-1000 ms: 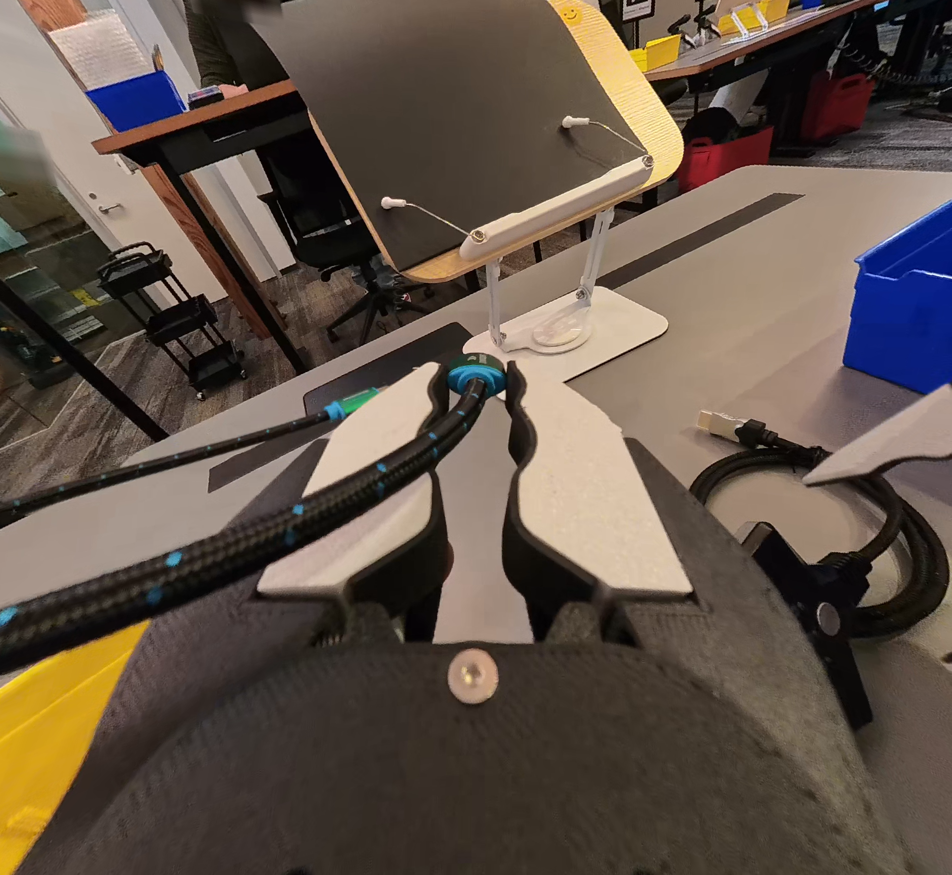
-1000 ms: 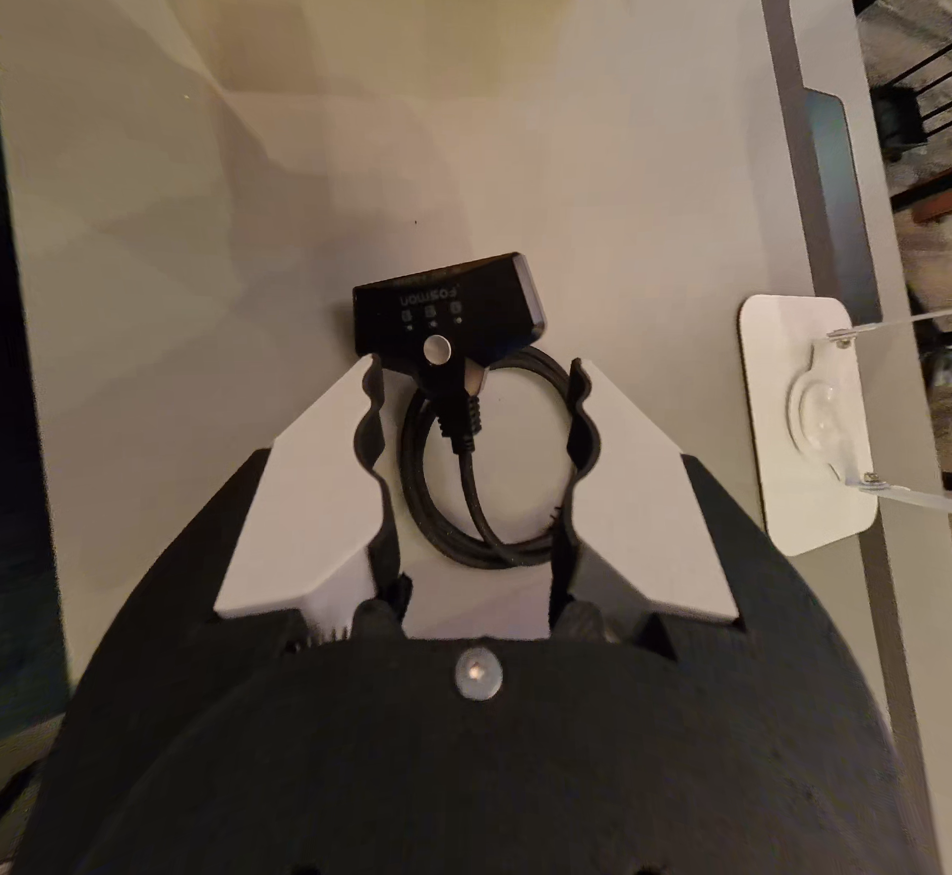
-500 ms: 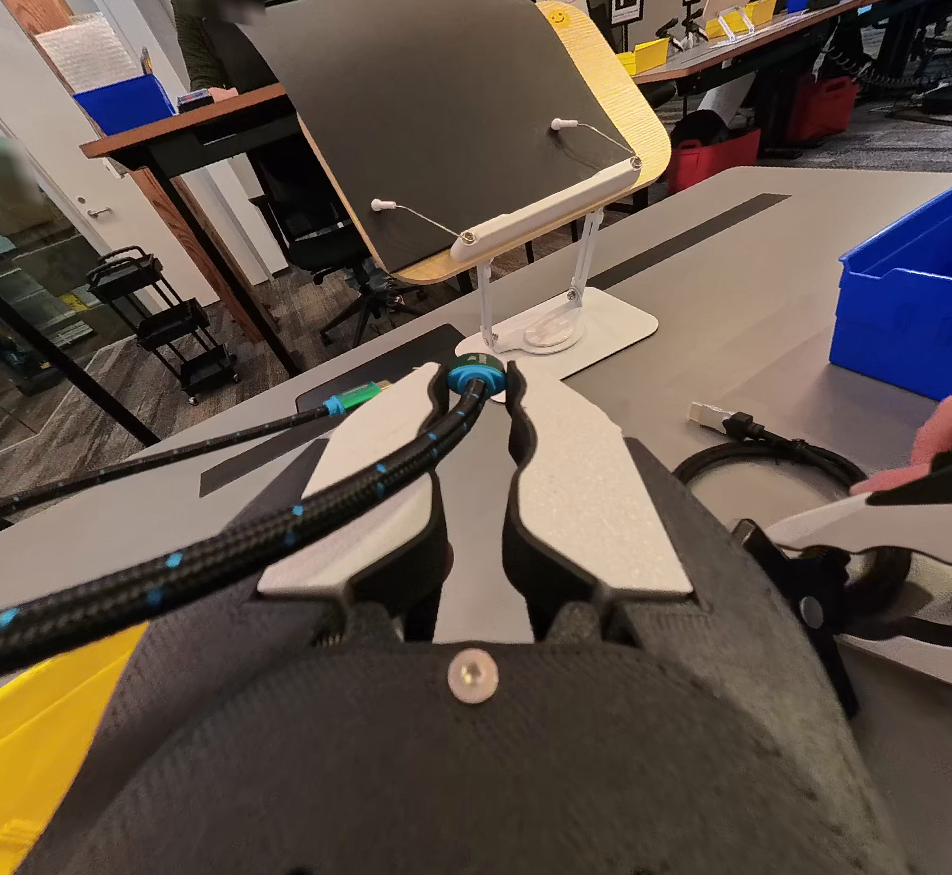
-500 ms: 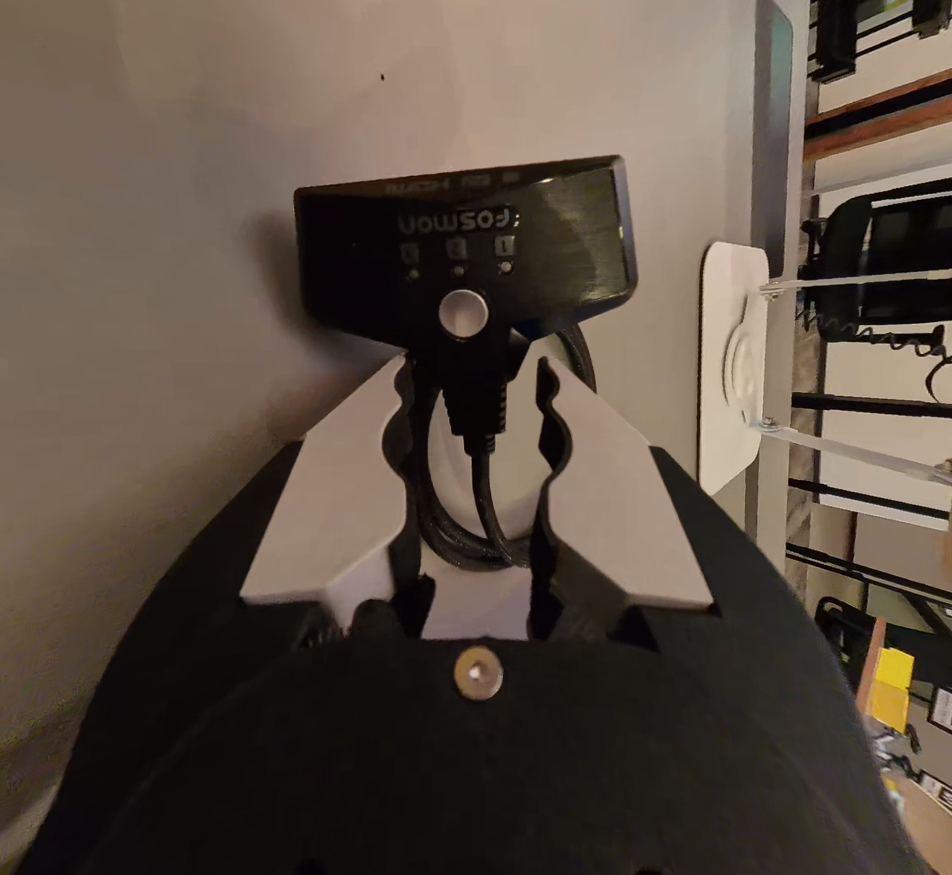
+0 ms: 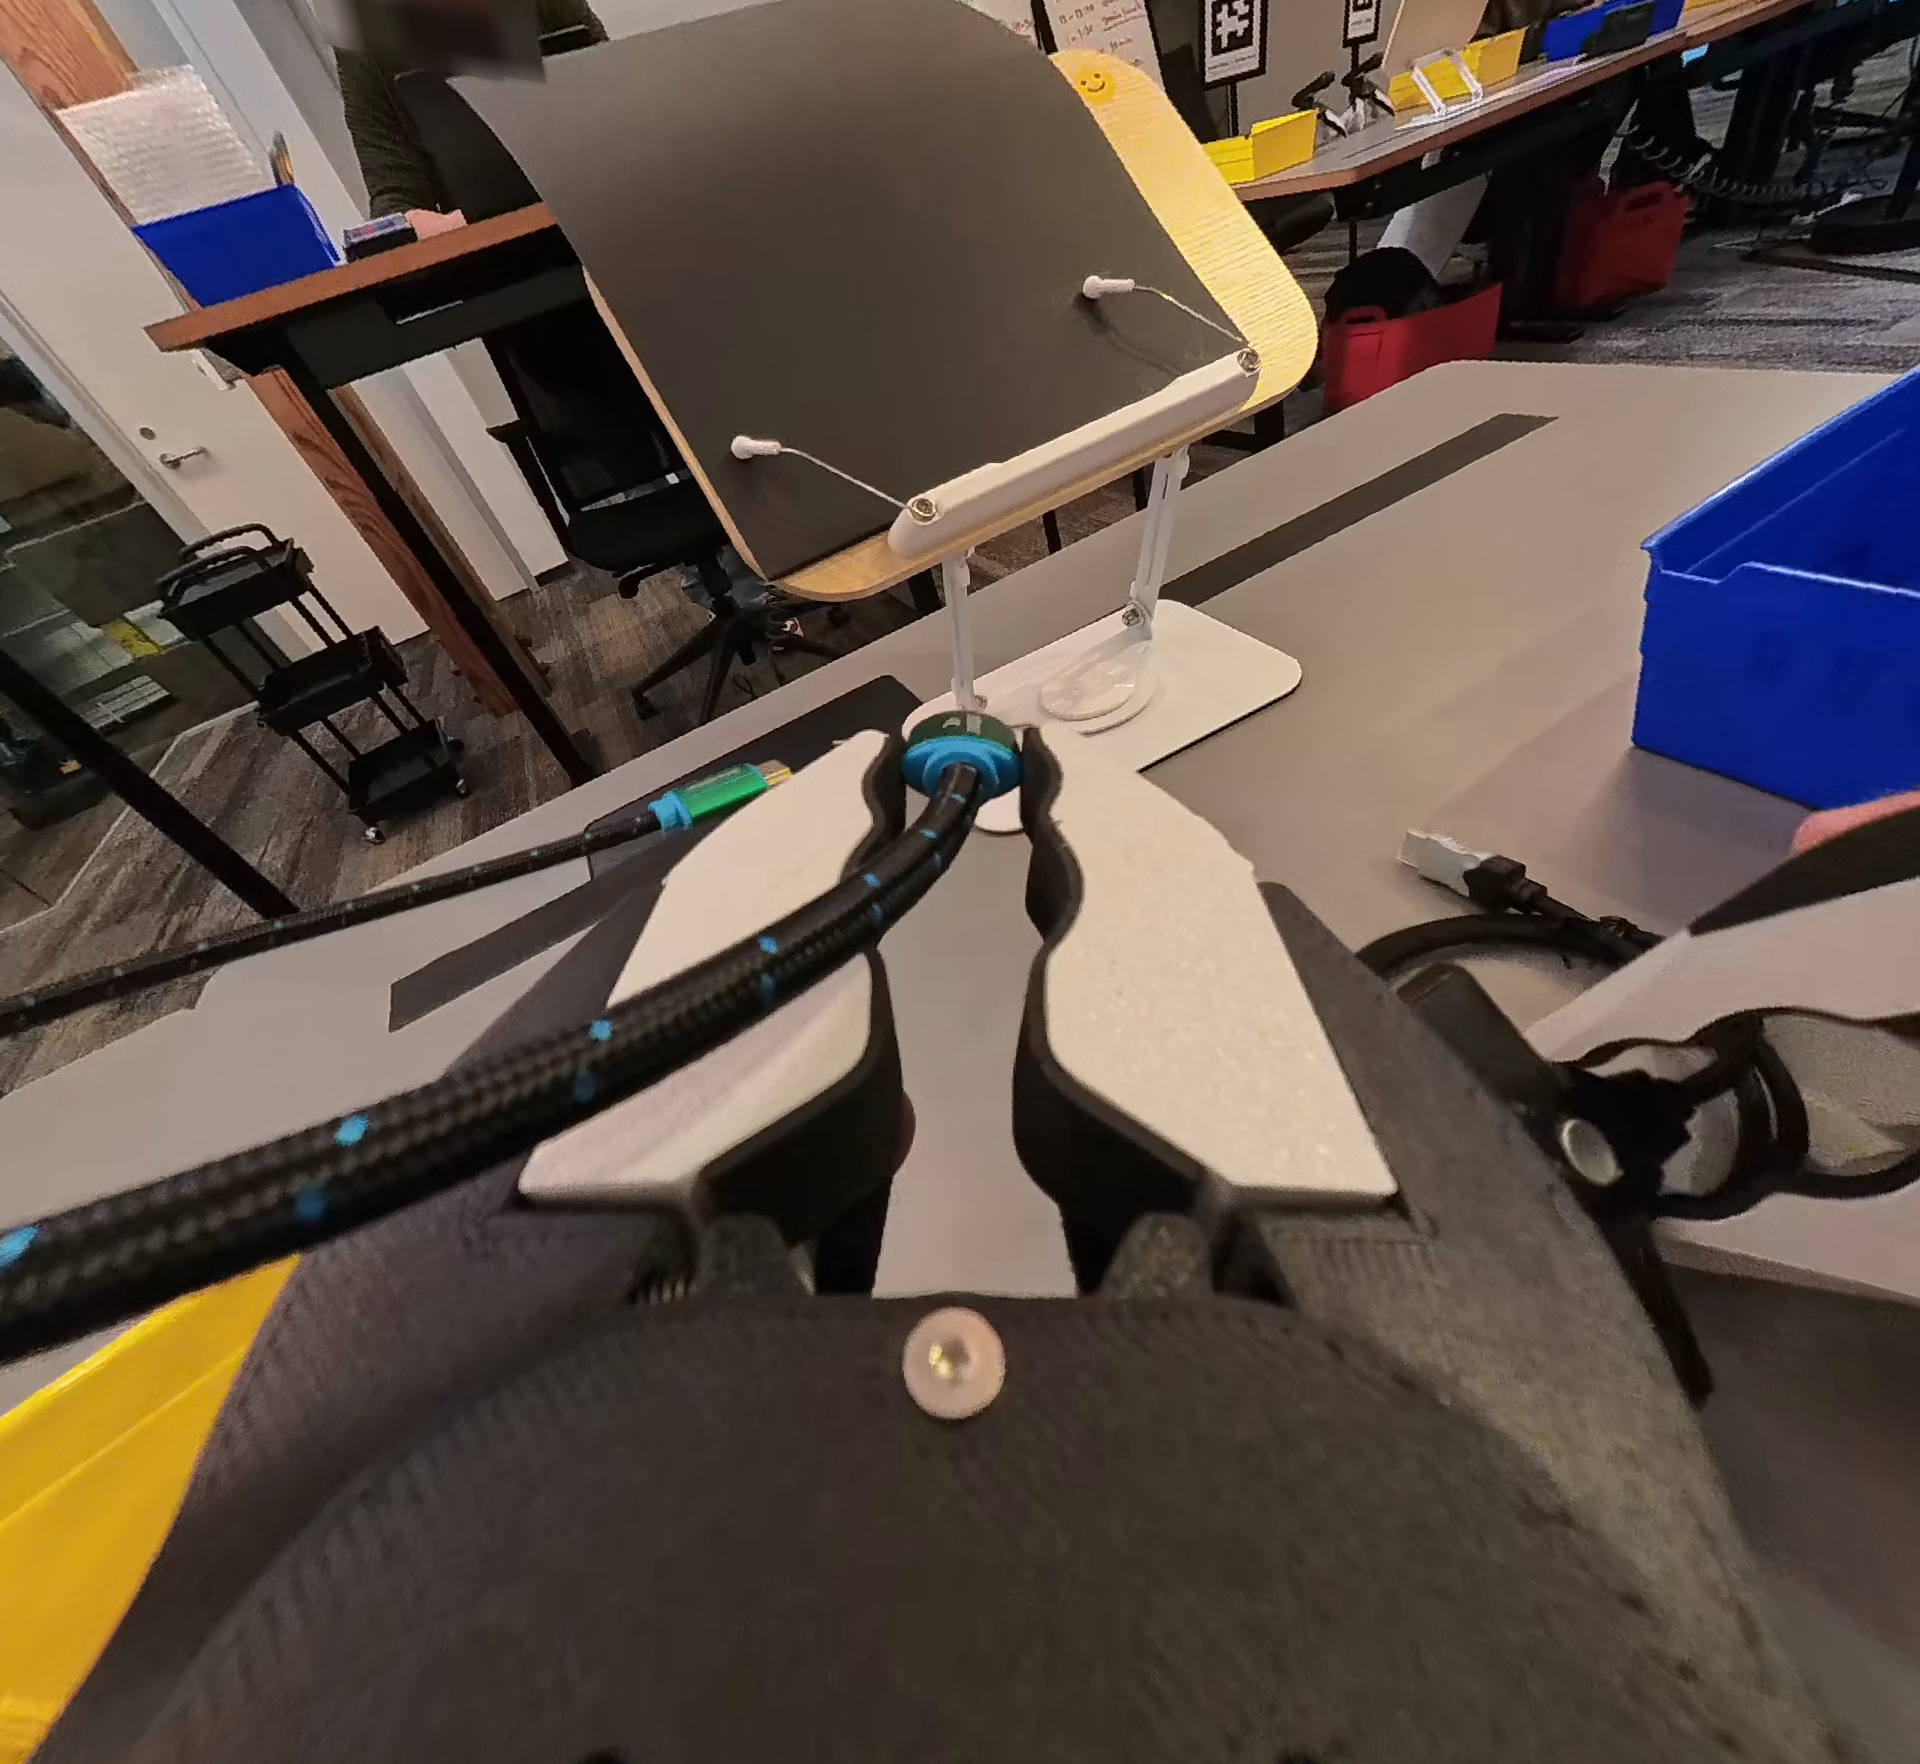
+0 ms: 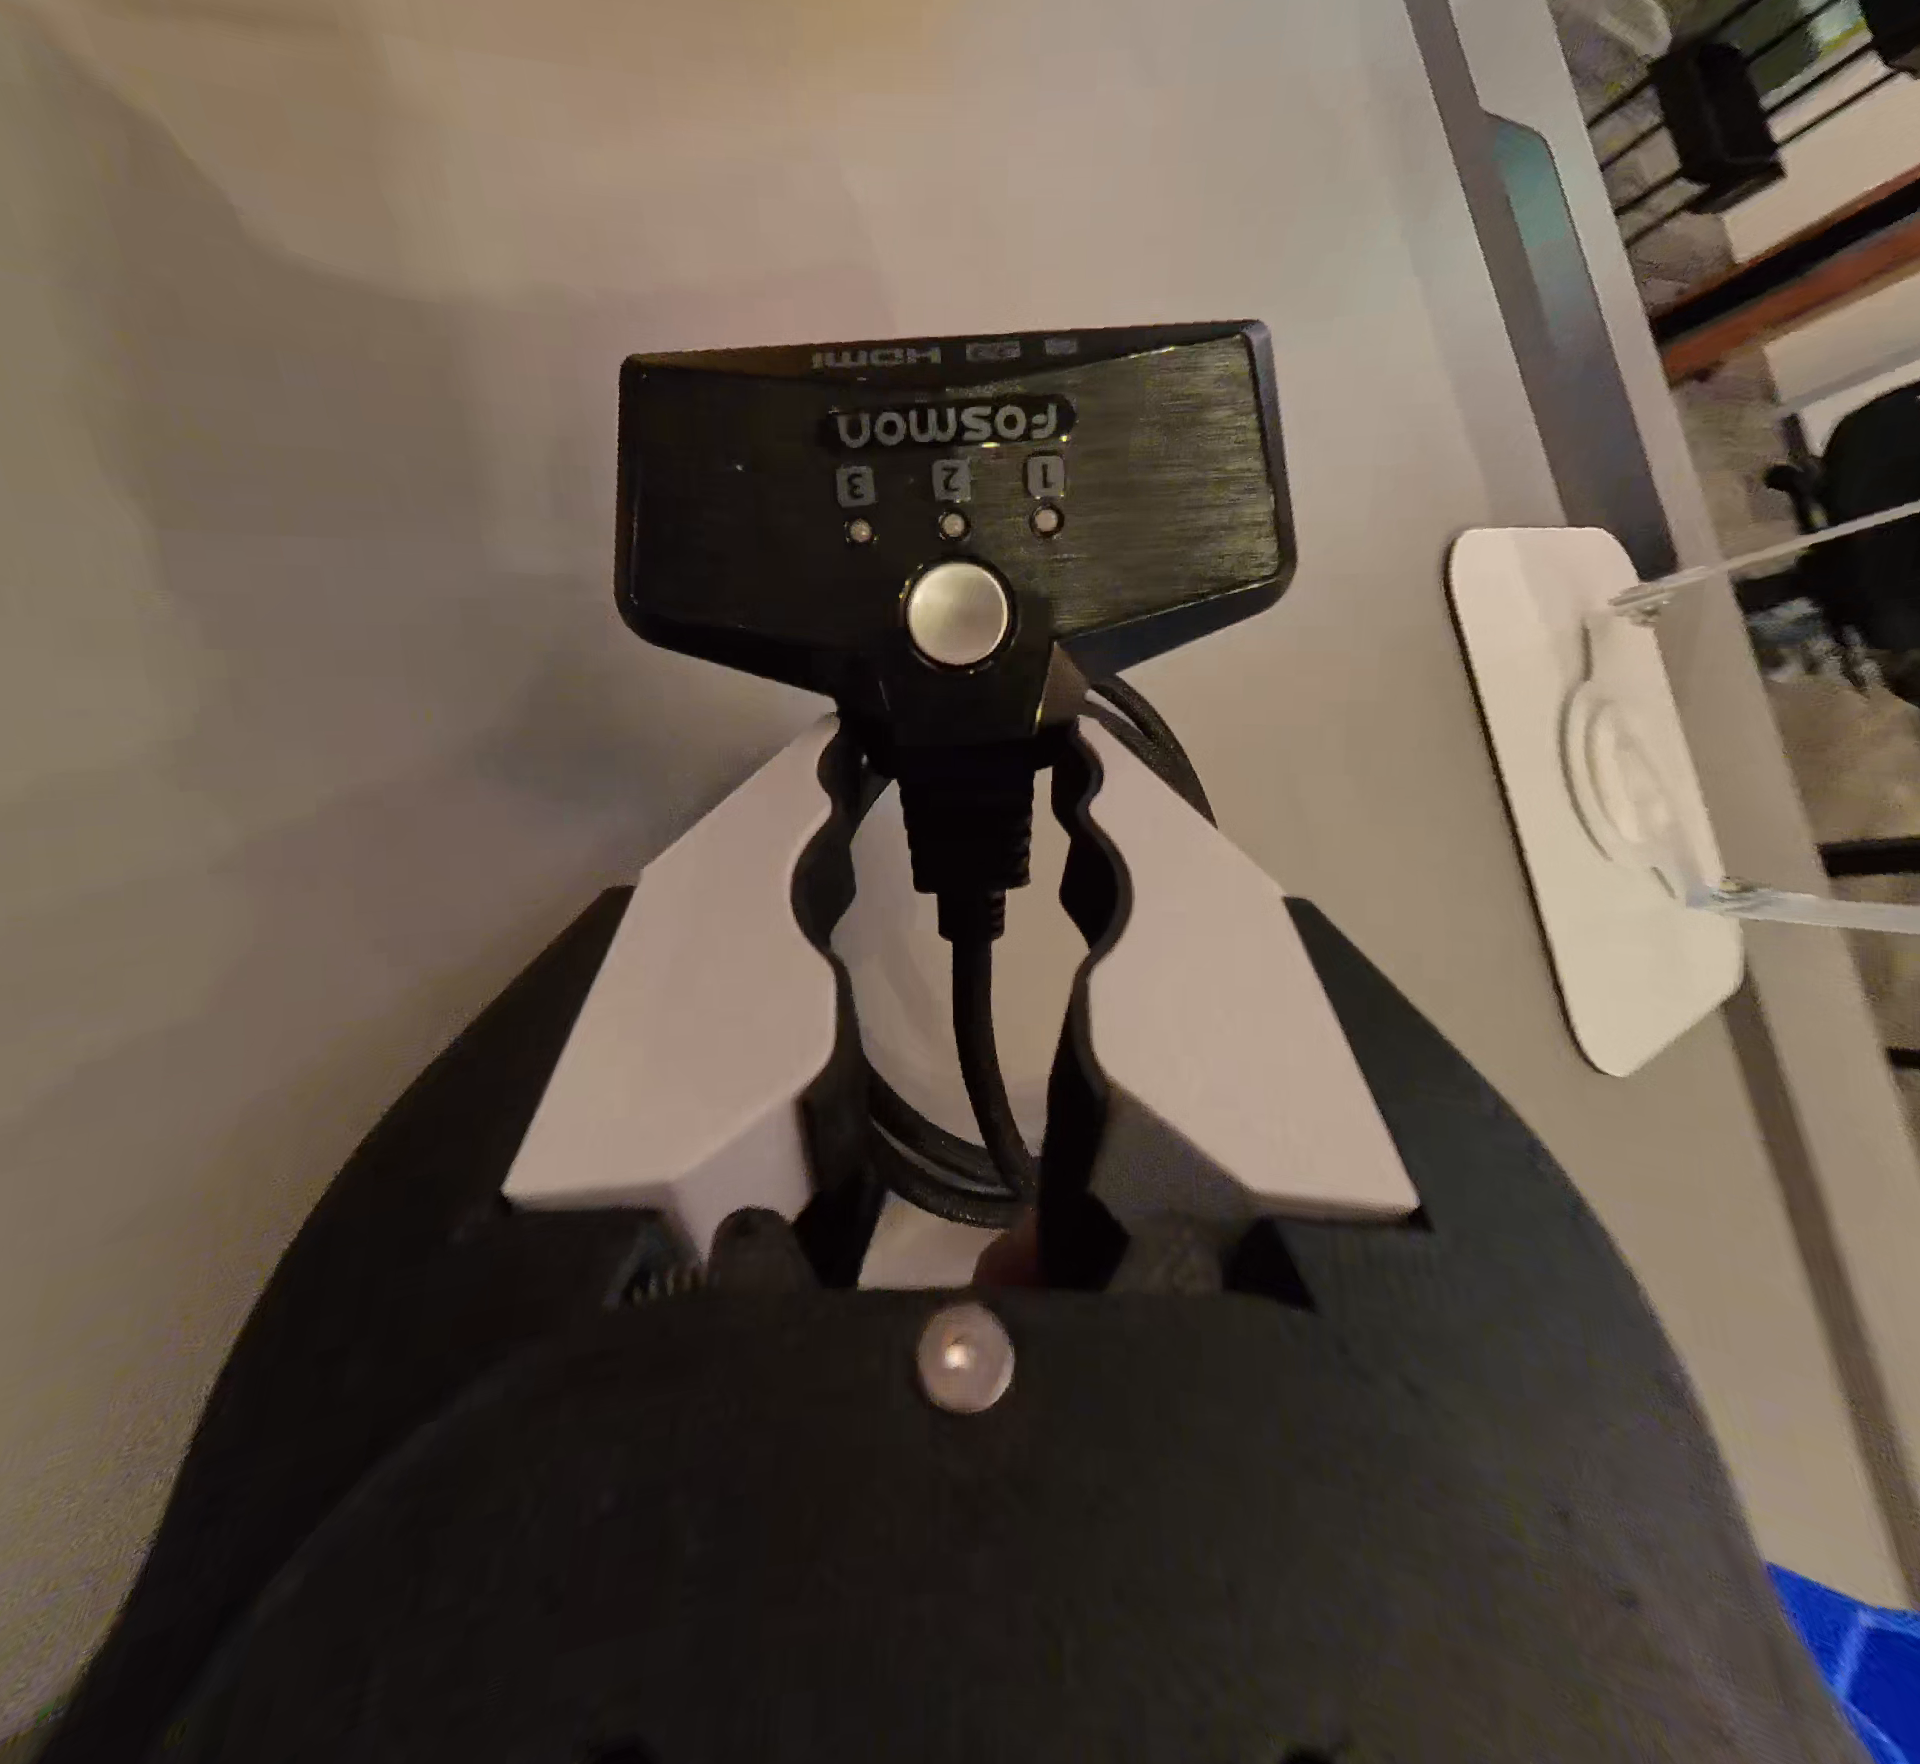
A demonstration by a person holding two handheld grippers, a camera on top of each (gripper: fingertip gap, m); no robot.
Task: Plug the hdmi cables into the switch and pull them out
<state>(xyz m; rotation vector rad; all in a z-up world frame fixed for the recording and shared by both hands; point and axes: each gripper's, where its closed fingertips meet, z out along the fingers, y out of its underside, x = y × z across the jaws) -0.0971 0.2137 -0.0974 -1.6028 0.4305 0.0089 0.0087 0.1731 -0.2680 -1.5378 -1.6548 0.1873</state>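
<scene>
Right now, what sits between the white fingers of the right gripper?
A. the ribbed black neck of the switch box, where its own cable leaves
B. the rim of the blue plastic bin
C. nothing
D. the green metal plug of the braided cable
A: in the right wrist view the right gripper has its fingers closed against the ribbed black neck of the black switch box, below its round silver button.

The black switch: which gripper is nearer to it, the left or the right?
Right. The right gripper has its fingertips around the switch tail. The left gripper is apart from it, holding a braided cable's green plug.
</scene>
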